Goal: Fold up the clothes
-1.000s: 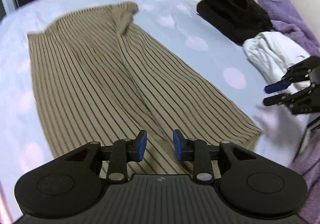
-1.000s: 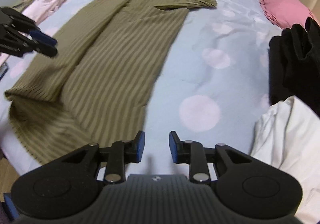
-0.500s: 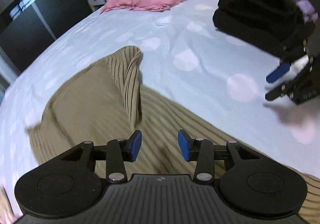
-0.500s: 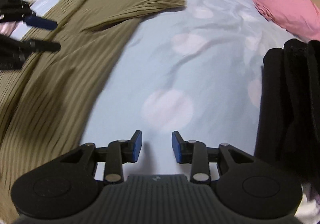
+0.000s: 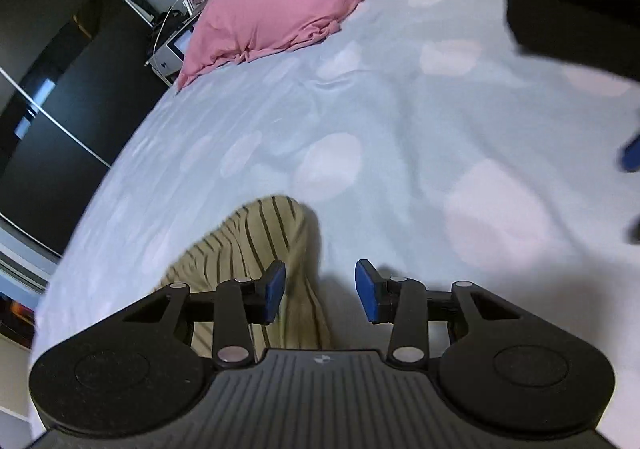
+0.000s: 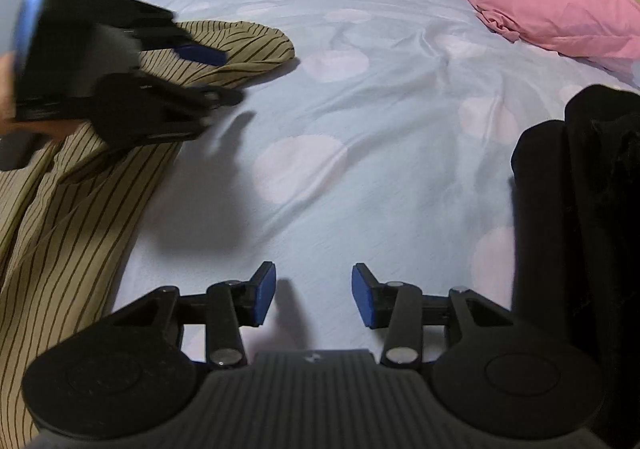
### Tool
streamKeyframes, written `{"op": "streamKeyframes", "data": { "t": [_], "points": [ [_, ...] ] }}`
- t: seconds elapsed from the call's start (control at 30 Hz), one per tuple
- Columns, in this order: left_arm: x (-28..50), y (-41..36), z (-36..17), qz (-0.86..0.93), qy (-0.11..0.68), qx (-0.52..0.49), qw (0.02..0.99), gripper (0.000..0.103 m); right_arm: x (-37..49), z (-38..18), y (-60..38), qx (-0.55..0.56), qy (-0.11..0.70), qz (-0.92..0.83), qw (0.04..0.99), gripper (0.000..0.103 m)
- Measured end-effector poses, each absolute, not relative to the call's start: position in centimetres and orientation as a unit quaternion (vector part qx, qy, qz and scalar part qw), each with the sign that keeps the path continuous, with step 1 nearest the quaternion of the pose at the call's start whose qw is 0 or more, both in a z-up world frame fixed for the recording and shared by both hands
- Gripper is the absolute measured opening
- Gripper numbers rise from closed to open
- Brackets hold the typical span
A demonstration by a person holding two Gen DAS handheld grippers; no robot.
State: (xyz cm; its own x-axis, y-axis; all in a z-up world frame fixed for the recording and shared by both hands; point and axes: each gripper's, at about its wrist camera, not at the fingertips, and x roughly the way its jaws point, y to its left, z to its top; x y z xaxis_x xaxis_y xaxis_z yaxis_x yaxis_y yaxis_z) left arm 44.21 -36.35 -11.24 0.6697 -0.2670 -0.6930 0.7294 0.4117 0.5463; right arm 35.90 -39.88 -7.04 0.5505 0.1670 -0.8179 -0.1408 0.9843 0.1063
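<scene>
The striped tan garment lies on the dotted pale-blue bed sheet, along the left side of the right wrist view; its lower-left portion runs out of frame, so its full outline cannot be read. One rounded end of the garment reaches toward the middle of the bed. The left gripper points down at this end: its left pad sits over the striped fabric, its right pad over bare sheet, and the jaws stand moderately apart and are closing, with the fabric edge lying under the gap but not pinched. From the right wrist view the left gripper appears blurred; whether its tips touch the cloth cannot be determined there. A hand behind it is cut off at the frame edge. The right gripper hovers over bare sheet, jaws at mid width and opening, with nothing between them. In the left wrist view only a blue pad tip of the right gripper shows at the right edge. A black pile of clothes lies at the right, partly out of frame. A pink pillow rests at the far end of the bed.
</scene>
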Motion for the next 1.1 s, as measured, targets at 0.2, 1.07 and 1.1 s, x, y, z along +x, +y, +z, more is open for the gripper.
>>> {"op": "streamKeyframes", "data": {
  "t": [0.2,1.07,1.1],
  "points": [
    [47.8,-36.0,-10.7,-0.297,0.293,0.383,0.824,0.001,35.9,-7.3,-39.4,0.006,0.46,0.098,0.882,0.046],
    [55.2,-14.5,-6.9,-0.159,0.394,0.143,0.894,0.001,36.2,-8.0,-37.2,-0.033,0.459,0.103,0.882,0.046],
    [55.3,-14.4,-6.9,-0.152,0.39,0.145,0.897,0.002,36.3,-8.1,-37.1,-0.036,0.458,0.102,0.883,0.046]
  ]
}}
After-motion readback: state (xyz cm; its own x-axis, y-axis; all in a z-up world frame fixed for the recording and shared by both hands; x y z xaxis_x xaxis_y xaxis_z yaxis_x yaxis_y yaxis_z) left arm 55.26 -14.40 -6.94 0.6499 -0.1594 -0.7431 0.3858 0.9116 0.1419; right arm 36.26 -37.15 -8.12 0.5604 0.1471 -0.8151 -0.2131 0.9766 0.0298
